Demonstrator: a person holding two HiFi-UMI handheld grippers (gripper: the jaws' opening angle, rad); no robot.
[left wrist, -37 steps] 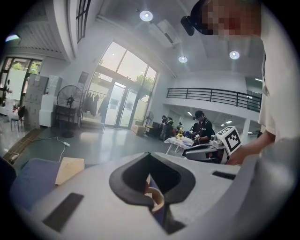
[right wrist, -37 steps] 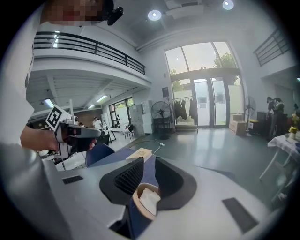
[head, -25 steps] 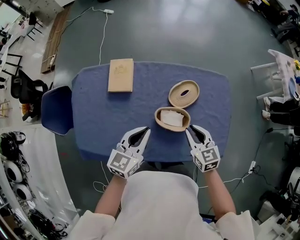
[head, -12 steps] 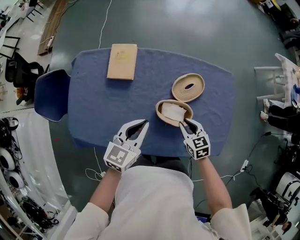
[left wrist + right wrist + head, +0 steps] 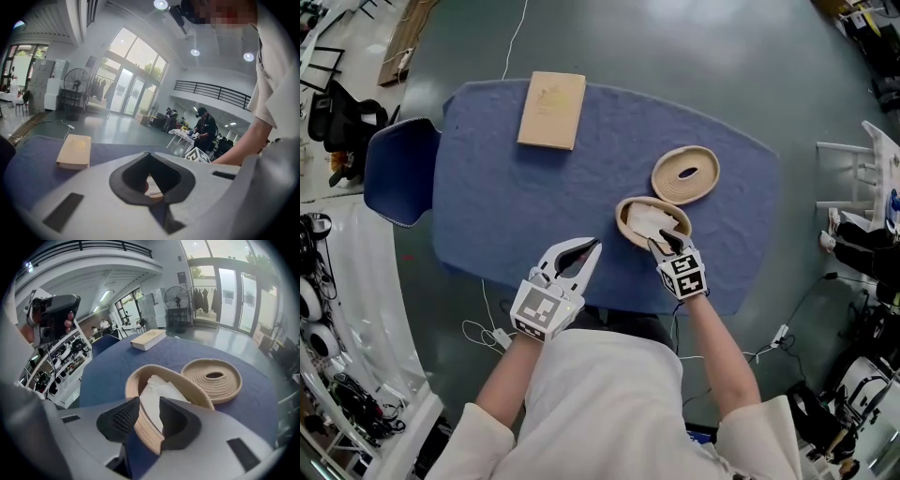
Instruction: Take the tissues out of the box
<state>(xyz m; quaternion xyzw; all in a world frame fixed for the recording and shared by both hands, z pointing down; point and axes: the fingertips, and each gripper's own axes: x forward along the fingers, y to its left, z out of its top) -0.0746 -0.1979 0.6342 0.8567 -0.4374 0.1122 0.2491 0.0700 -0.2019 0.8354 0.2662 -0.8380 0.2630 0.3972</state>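
An oval woven box (image 5: 630,230) sits on the blue table (image 5: 506,206), with white tissues (image 5: 652,221) lying in it. Its woven lid (image 5: 685,175) rests just beyond it, off the box. My right gripper (image 5: 664,244) is at the box's near rim, and its jaws are opening. In the right gripper view the rim (image 5: 140,376) and the edge of the tissues (image 5: 159,386) lie between the two pads of that gripper (image 5: 150,401), which do not press on them. My left gripper (image 5: 592,247) hovers at the table's near edge, left of the box, shut and empty.
A flat tan book-like block (image 5: 552,110) lies at the far left of the table. A blue chair (image 5: 396,178) stands at the table's left end. Cables run over the grey floor around it. Shelving and people show far off in the gripper views.
My right gripper has moved forward and left onto the box's near rim, and its jaws have spread. The left gripper has hardly moved.
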